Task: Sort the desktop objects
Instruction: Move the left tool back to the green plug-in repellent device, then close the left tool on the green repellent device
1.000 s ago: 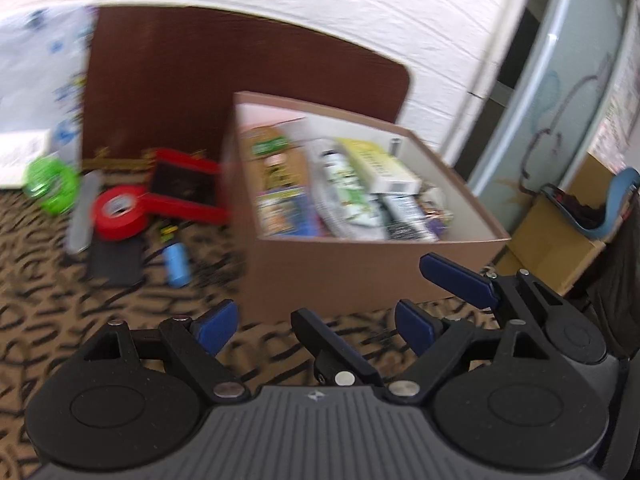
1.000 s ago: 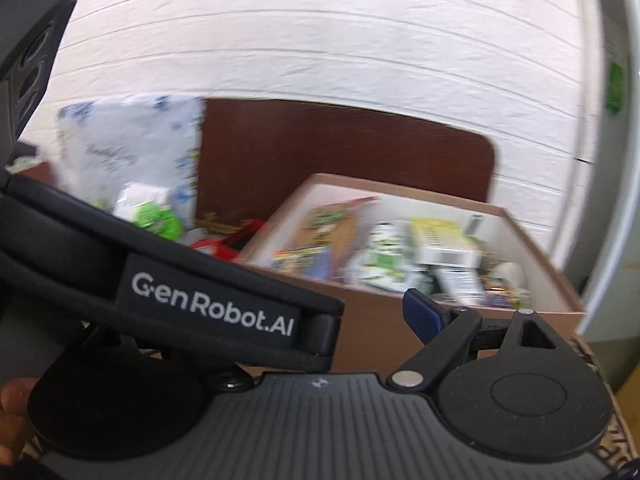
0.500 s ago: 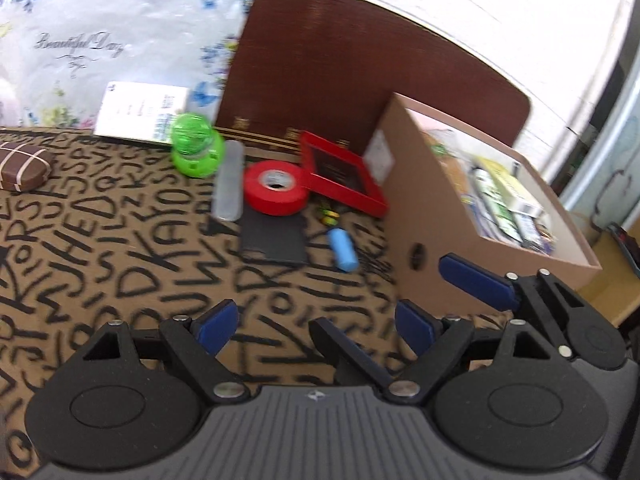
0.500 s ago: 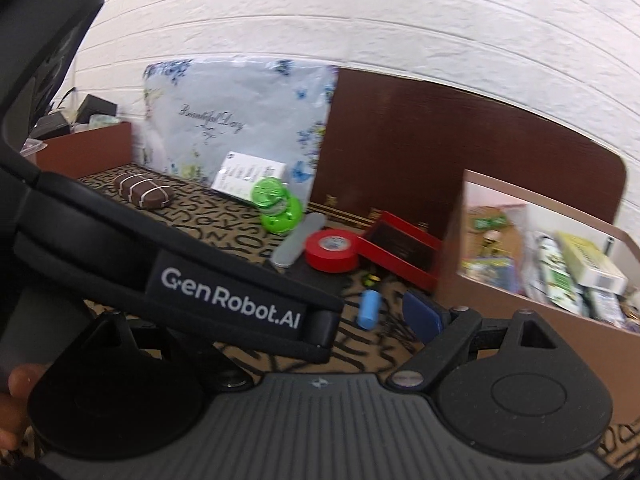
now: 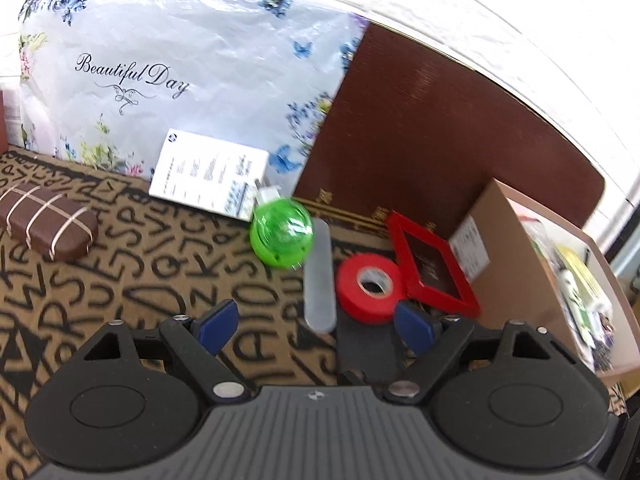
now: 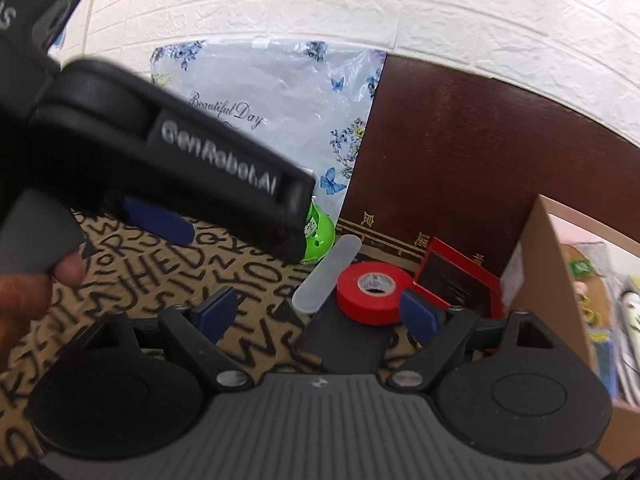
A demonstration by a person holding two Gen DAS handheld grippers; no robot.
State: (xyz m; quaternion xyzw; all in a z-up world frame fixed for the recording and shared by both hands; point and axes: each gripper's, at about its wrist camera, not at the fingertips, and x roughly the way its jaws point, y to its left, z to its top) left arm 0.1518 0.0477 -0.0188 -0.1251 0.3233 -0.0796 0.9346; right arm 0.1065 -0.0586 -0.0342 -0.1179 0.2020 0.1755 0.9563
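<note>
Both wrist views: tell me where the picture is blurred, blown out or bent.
Left wrist view: the wall at the top is blown out white, the green ball is smeared, and the table's lettered cloth curves with the fisheye. Right wrist view: the left gripper crossing close in front is smeared, its logo soft; the red tape is sharper.

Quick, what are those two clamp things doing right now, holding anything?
Left gripper: jaws wide open, holding nothing.
Right gripper: jaws wide but closing a little, nothing gripped; the red tape roll lies just ahead on the table.
</note>
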